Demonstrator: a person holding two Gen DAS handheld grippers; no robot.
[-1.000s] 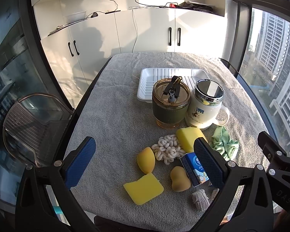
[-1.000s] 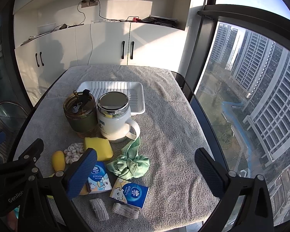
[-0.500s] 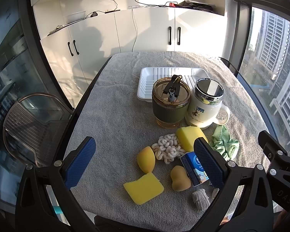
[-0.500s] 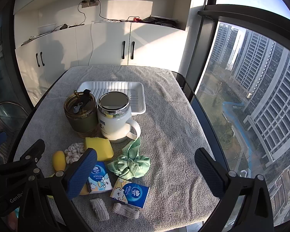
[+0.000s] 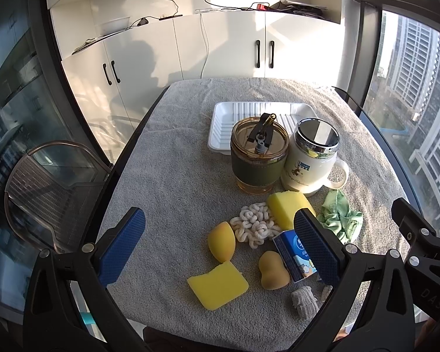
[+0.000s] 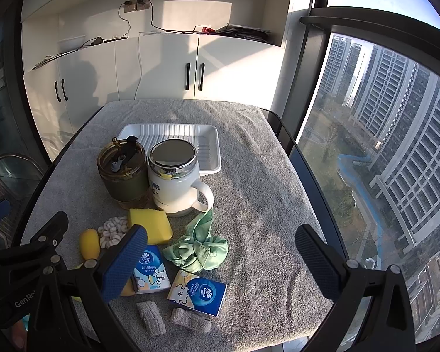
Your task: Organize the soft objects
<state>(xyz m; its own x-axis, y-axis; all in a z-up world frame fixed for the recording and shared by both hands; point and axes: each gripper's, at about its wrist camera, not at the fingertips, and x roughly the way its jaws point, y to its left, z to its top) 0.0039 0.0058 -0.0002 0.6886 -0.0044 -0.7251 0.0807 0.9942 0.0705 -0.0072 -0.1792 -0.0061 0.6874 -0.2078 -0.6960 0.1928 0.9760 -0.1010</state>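
Soft things lie at the near end of the grey-towelled table (image 5: 173, 176): a flat yellow sponge (image 5: 217, 286), a thick yellow sponge (image 5: 287, 206), two orange makeup sponges (image 5: 221, 240) (image 5: 273, 270), a white knotted cord (image 5: 256, 227), a green cloth (image 6: 201, 248), two blue tissue packs (image 6: 151, 270) (image 6: 197, 292) and two grey knit pieces (image 6: 151, 316) (image 6: 191, 323). An empty white tray (image 5: 261, 116) sits behind the cups. My left gripper (image 5: 217, 248) hangs open above the sponges. My right gripper (image 6: 220, 264) hangs open above the cloth and packs.
A green-sleeved glass tumbler (image 5: 258, 158) and a white lidded mug (image 5: 309, 158) stand between the soft things and the tray. White cabinets (image 5: 220, 47) are behind the table. A chair (image 5: 44, 187) stands at the left, and a window (image 6: 396, 146) at the right.
Both views have shifted very slightly; the grippers stay open and no object has moved.
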